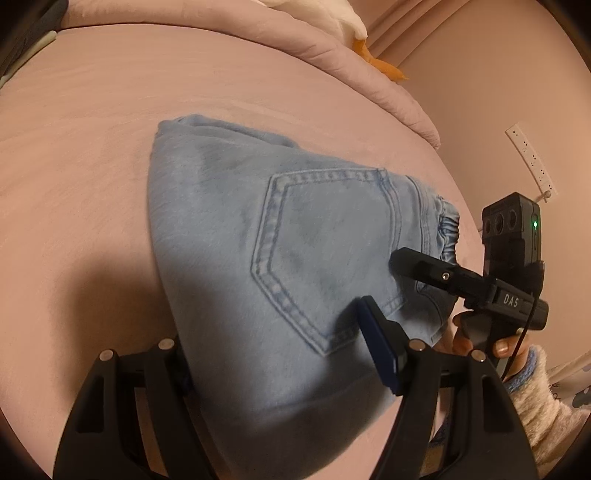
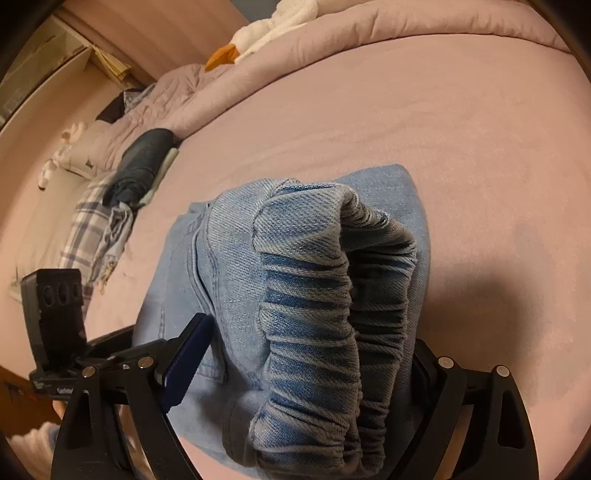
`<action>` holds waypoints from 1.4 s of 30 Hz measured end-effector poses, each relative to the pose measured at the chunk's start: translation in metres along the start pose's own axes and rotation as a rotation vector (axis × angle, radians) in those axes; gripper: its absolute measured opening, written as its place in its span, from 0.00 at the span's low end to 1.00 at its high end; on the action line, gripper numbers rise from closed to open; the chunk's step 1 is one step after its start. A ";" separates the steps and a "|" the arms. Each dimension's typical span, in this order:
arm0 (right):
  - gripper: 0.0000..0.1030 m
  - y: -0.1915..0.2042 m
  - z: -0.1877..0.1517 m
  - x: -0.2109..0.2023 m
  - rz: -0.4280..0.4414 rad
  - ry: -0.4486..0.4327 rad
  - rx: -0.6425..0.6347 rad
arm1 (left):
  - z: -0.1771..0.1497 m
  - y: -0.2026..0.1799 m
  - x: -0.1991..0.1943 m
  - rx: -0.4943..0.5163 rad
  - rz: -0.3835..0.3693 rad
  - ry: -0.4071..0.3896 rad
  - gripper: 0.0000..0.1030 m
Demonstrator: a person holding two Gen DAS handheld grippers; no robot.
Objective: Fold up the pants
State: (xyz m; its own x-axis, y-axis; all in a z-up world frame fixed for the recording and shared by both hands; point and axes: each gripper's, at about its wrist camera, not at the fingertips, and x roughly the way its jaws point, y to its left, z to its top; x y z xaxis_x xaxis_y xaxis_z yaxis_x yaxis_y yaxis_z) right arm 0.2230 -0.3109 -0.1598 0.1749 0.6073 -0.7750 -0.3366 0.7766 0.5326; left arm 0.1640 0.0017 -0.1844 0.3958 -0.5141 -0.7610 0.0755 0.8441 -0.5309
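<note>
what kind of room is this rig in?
Most likely a bedroom. The folded jeans lie on a wide bed under a pink sheet, with a bunched pink duvet along its far edge, a white plush toy with an orange beak on it, and other clothes piled alongside.

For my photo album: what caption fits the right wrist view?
Folded light-blue denim pants, elastic waistband foremost, between the open right gripper on a pink bedsheet.
</note>
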 end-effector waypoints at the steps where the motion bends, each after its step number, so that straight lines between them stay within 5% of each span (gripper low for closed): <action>1: 0.90 -0.001 0.000 0.000 0.006 -0.011 0.005 | 0.001 0.000 0.001 0.001 -0.003 0.000 0.70; 8: 0.89 0.002 -0.001 0.002 0.031 -0.059 0.018 | 0.009 -0.005 0.007 0.026 0.005 0.015 0.70; 15: 0.62 0.019 -0.007 -0.006 -0.022 -0.088 -0.014 | 0.012 -0.014 0.008 0.042 0.087 0.009 0.56; 21: 0.52 0.029 -0.011 -0.016 -0.077 -0.142 -0.028 | 0.010 -0.016 0.000 0.037 0.117 -0.030 0.43; 42: 0.48 0.096 -0.015 -0.036 -0.106 -0.261 -0.201 | -0.003 -0.017 -0.057 0.054 0.197 -0.178 0.40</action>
State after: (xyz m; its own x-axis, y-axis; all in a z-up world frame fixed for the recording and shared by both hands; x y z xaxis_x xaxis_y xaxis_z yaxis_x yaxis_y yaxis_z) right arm 0.1707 -0.2602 -0.0858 0.4406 0.5679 -0.6952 -0.4750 0.8047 0.3562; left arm 0.1371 0.0158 -0.1330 0.5616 -0.3080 -0.7679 0.0281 0.9347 -0.3543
